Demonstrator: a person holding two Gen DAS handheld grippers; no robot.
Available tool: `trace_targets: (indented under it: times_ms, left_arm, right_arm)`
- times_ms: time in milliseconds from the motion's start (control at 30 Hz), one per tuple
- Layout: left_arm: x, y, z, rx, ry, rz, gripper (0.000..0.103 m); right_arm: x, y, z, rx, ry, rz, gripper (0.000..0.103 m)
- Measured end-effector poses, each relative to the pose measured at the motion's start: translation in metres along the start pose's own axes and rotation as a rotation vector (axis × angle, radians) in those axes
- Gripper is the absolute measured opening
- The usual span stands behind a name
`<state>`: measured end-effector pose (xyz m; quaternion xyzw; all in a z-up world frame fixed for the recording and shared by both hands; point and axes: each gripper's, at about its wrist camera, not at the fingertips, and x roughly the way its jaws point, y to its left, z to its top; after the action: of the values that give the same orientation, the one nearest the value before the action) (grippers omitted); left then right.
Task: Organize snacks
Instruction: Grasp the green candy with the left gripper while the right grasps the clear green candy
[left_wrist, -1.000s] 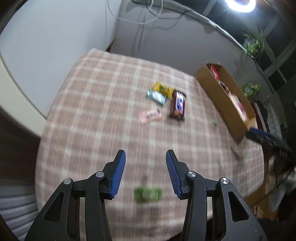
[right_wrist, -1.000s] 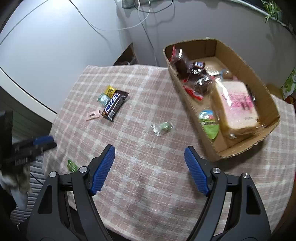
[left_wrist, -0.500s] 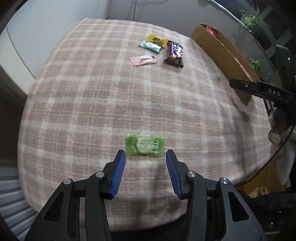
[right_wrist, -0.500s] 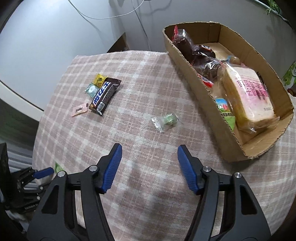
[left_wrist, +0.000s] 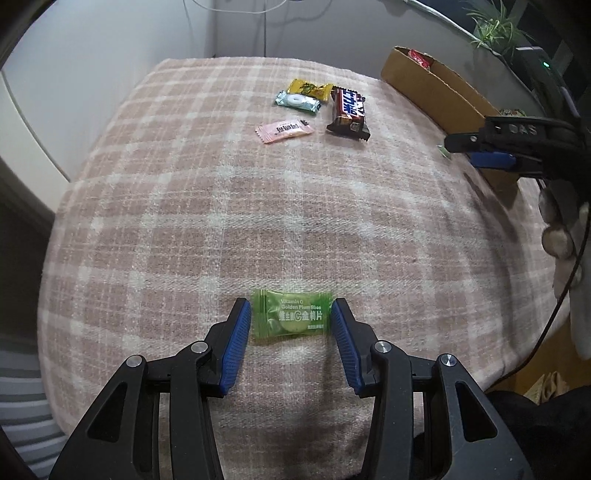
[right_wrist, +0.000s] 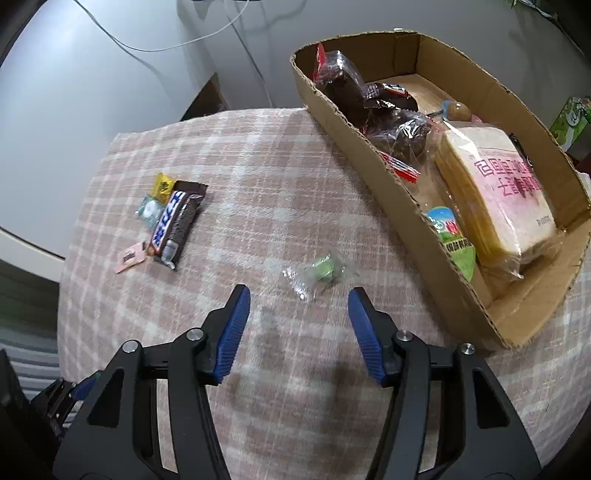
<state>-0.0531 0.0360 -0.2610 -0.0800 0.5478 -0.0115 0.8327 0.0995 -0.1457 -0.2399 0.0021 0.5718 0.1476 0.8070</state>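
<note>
My left gripper (left_wrist: 291, 320) is open, its blue pads on either side of a green vitamin C candy packet (left_wrist: 291, 318) lying flat on the plaid cloth, not clamped. My right gripper (right_wrist: 299, 301) is open just short of a clear-wrapped green candy (right_wrist: 321, 273). A cardboard box (right_wrist: 369, 147) at the right holds bread, dark pastries and other snacks. A Snickers bar (right_wrist: 177, 221), a yellow packet (right_wrist: 162, 184), a mint packet (right_wrist: 149, 210) and a pink packet (right_wrist: 130, 257) lie at the left; they also show far ahead in the left wrist view (left_wrist: 347, 109).
The table is covered by a pink plaid cloth (left_wrist: 221, 206) with its edges close to both grippers. A grey wall with cables stands behind. The right gripper shows at the right of the left wrist view (left_wrist: 509, 144), in front of the box (left_wrist: 436, 92).
My left gripper has come down and forward until its pads flank the green packet. My right gripper has moved toward the clear-wrapped candy and narrowed its opening.
</note>
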Motion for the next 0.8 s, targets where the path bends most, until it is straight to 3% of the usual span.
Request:
trace_targets:
  times_ms: [300, 333, 367, 400, 567, 800]
  left_arm:
    - [-0.007, 0.005, -0.015, 0.008, -0.033, 0.007, 0.033]
    - [-0.010, 0.008, -0.019, 0.007, -0.035, 0.006, 0.032]
    - [-0.011, 0.010, -0.020, 0.005, -0.037, 0.007, 0.030]
    - [-0.012, 0.012, -0.021, 0.000, -0.039, 0.005, 0.028]
    - [-0.013, 0.020, -0.018, -0.048, -0.042, -0.013, 0.018]
    - [-0.013, 0.024, -0.015, -0.078, -0.045, -0.017, 0.011]
  right_arm:
    - [0.021, 0.004, 0.010, -0.032, 0.013, -0.052, 0.043]
    - [0.023, 0.007, 0.011, -0.050, 0.013, -0.059, 0.039]
    - [0.023, 0.008, 0.011, -0.061, 0.014, -0.059, 0.028]
    - [0.023, 0.009, 0.012, -0.068, 0.014, -0.062, 0.026]
    - [0.024, 0.009, 0.013, -0.070, 0.018, -0.037, 0.025]
    - [0.021, 0.000, 0.011, -0.062, 0.016, -0.014, 0.023]
